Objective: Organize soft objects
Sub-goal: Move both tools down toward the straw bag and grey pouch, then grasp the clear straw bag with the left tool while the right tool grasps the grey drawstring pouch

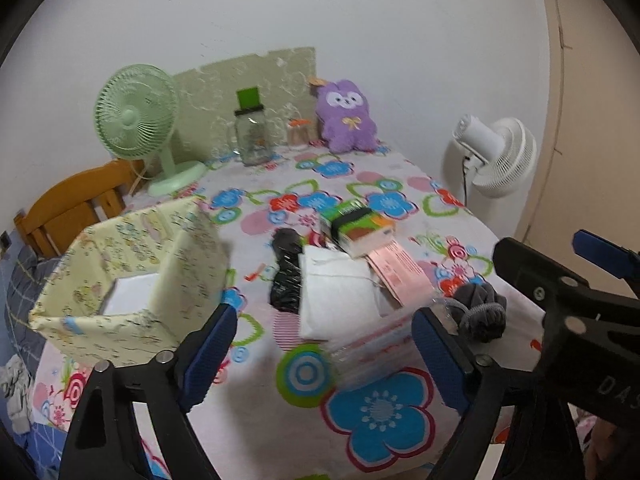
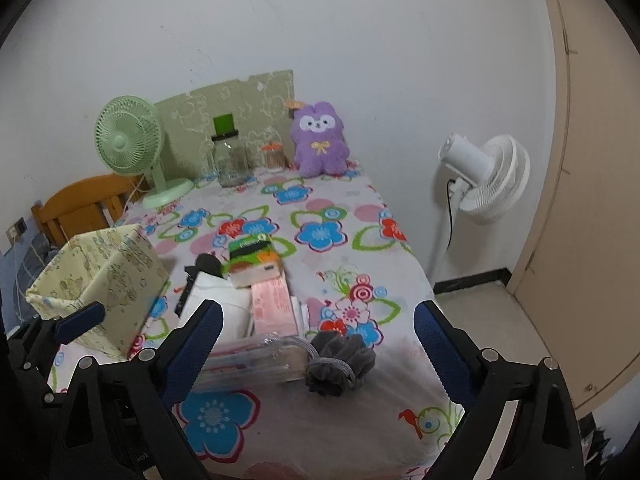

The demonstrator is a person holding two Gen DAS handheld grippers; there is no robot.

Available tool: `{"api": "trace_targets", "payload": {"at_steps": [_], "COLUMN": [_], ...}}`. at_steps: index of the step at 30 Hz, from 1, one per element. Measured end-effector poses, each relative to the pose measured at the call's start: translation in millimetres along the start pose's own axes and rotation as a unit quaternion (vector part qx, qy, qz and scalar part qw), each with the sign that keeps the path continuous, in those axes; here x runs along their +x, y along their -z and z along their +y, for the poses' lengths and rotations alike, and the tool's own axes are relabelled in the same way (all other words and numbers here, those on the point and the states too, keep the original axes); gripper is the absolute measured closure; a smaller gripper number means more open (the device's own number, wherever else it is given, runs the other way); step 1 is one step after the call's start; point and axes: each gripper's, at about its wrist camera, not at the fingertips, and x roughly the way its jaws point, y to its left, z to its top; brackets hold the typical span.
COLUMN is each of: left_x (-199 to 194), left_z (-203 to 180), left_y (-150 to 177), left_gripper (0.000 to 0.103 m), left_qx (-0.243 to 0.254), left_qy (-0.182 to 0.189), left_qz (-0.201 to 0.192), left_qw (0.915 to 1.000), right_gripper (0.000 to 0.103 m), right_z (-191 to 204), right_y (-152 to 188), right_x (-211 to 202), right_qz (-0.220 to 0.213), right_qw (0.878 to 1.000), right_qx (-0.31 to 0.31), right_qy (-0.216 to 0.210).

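Both claws released, nothing btwn jaws: left claw (image 1: pixel 324 344), right claw (image 2: pixel 318 340). Soft stuff piled mid-desk (image 2: pixel 340 208): grey scrunchie (image 2: pixel 340 360) nearest the front edge, white cloth (image 1: pixel 340 300) w/ black bundle (image 1: pixel 286 272) beside it. Yellow fabric box (image 1: pixel 132 272) sits left of the pile, apart.

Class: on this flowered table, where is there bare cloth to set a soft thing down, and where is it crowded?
Bare cloth lies between the tissue pack and the purple plush, and along the right edge. The middle pile beside the yellow box and grey scrunchie is crowded.
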Motion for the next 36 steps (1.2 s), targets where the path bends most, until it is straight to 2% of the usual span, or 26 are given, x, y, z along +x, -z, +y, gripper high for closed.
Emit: {"api": "trace_targets", "payload": {"at_steps": [5,9,16,23,28,30,33,36], "left_x": [14.8,24.9,35.0,47.7,55.3,56.6,58.0,58.8], "left_z": [-11.7,-20.3,-34.3,-44.8,-47.5,-48.3,-49.1,-48.2], "left_y": [4.7,7.3,10.6,11.8,13.8,14.0,14.3,14.8], "left_gripper": [0.017,0.022,0.025,0.037,0.046,0.054,0.060,0.063], "left_qx": [0.013,0.023,0.049,0.089,0.096,0.098,0.100,0.098], "left_qy": [0.005,0.015,0.023,0.031,0.042,0.045,0.051,0.057], "left_qz": [0.017,0.026,0.030,0.047,0.064,0.069,0.076,0.080], "left_qw": [0.9997,0.9993,0.9981,0.9944,0.9925,0.9917,0.9907,0.9904], "right_gripper": [0.009,0.009,0.013,0.017,0.021,0.023,0.024,0.026], "right_z": [-7.3,-10.8,-19.0,-23.2,-22.7,-23.4,-24.7,-25.2], "right_y": [8.1,13.5,20.3,28.2,32.8,34.2,36.6,38.9], "right_x": [15.5,29.5,46.9,67.8,82.9,87.4,94.1,97.2], "right_qz": [0.019,0.035,0.060,0.088,0.109,0.116,0.126,0.130], "right_qw": [1.000,0.999,0.998,0.996,0.994,0.993,0.991,0.990], "right_qx": [0.004,0.005,0.009,0.016,0.016,0.020,0.031,0.037], "right_qy": [-0.003,-0.002,-0.003,-0.011,-0.014,-0.018,-0.023,-0.028]}}
